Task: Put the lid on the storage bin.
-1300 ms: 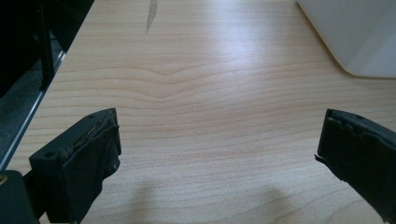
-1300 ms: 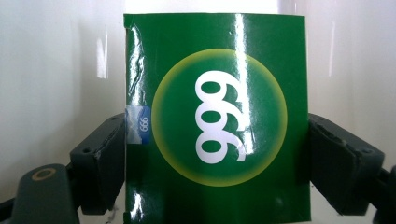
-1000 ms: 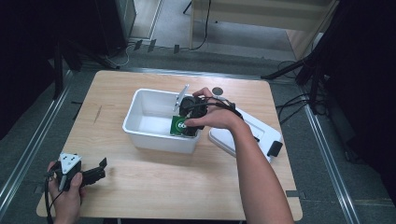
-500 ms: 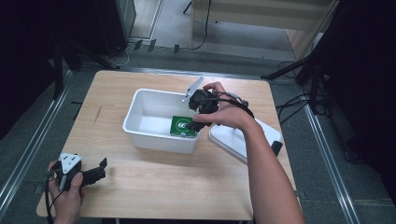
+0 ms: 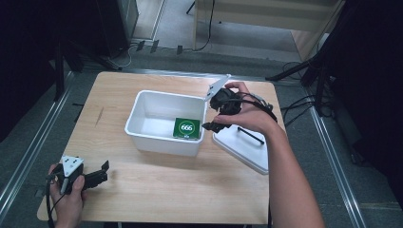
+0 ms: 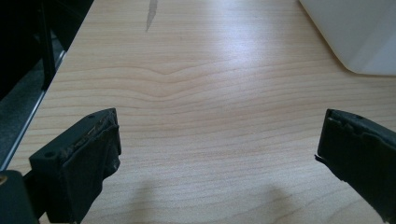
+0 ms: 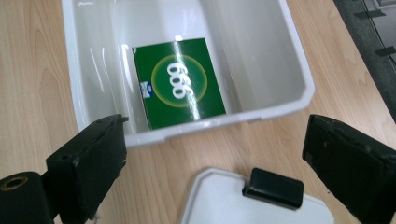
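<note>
A green box marked 666 (image 5: 186, 128) lies flat on the floor of the white bin (image 5: 164, 142), against its near right wall. My right gripper (image 5: 214, 122) hovers above the bin's right rim, open, its jaws having just been opening with nothing between them. In the right gripper view the green box (image 7: 180, 88) lies inside the bin (image 7: 299, 70), beyond the jaws of the right gripper (image 7: 215, 140). My left gripper (image 5: 100, 173) rests at the table's near left corner, and the left gripper (image 6: 219, 135) stands open over bare wood.
The bin's white lid (image 5: 242, 149) with a black handle (image 5: 250, 135) lies on the table right of the bin, below my right hand. The lid (image 7: 224, 200) and its handle (image 7: 273, 187) sit between the right jaws. A bin corner (image 6: 359, 37) shows at upper right.
My right gripper has lifted out of the bin and moved right, above the bin's right wall. The green box stays on the bin floor. The left hand has kept still.
</note>
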